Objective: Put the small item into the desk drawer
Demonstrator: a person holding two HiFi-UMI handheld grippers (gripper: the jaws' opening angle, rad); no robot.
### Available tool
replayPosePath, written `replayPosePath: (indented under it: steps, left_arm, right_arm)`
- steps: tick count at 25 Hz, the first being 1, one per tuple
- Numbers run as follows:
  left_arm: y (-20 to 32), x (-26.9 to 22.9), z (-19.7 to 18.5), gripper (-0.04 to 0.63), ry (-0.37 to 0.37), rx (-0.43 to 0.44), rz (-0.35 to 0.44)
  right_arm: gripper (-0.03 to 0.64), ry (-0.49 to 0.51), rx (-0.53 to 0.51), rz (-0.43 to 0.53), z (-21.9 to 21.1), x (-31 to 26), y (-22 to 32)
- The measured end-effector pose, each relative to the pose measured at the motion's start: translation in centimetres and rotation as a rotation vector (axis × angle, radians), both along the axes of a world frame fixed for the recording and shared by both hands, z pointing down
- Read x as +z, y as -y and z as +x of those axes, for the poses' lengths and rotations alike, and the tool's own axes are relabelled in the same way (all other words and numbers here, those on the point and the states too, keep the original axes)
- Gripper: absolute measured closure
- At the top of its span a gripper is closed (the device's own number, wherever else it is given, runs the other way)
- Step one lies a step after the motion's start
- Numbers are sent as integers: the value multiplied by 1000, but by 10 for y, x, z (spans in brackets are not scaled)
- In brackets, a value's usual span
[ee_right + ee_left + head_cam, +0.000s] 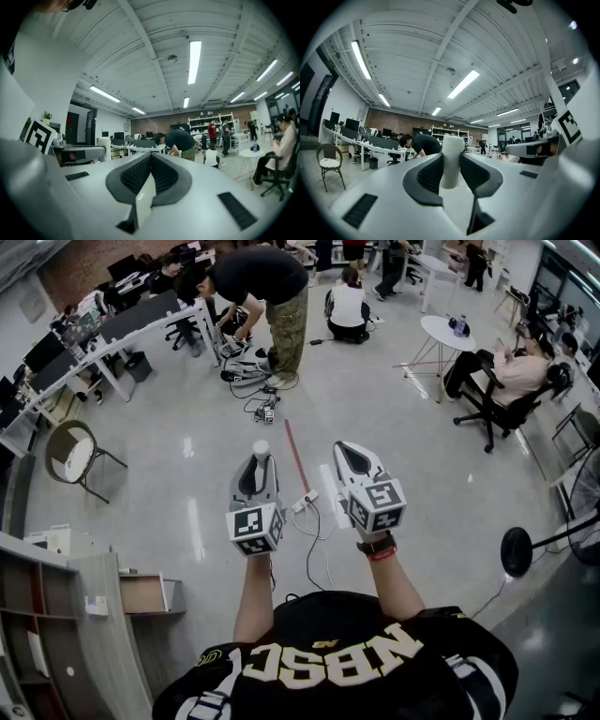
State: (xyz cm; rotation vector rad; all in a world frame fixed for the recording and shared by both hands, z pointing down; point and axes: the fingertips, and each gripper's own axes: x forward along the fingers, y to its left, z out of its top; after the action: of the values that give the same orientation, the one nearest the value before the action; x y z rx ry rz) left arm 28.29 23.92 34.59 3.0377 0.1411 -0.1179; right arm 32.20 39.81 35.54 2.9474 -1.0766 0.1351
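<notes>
Left gripper jaws clamp the white cylinder upright between them, likely for carrying to the drawer; right gripper jaws closed, empty.

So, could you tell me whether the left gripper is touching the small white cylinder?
Touching. The left gripper view shows the left gripper's dark pads pressing both sides of the white cylinder.

Down onto a glossy pale grey floor. Mid-floor, a white power strip, its white cable looping toward the near edge, and a thin red strip just beside it. Toward the far edge, a tangle of cables. By the left edge, a pale-seated chair. Near the far right corner, a round white table. At the right edge, a black disc-shaped stand.
</notes>
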Motion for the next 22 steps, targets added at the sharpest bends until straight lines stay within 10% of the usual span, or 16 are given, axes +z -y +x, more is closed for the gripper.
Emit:
replayPosePath:
  steps: [11, 22]
  left_arm:
    - [111, 2, -57, 468, 10, -117, -4]
    - [244, 32, -173, 468, 53, -470, -70]
  right_arm:
    - [609, 18, -156, 16, -39, 3, 130]
    - [609, 86, -497, 26, -104, 28, 285]
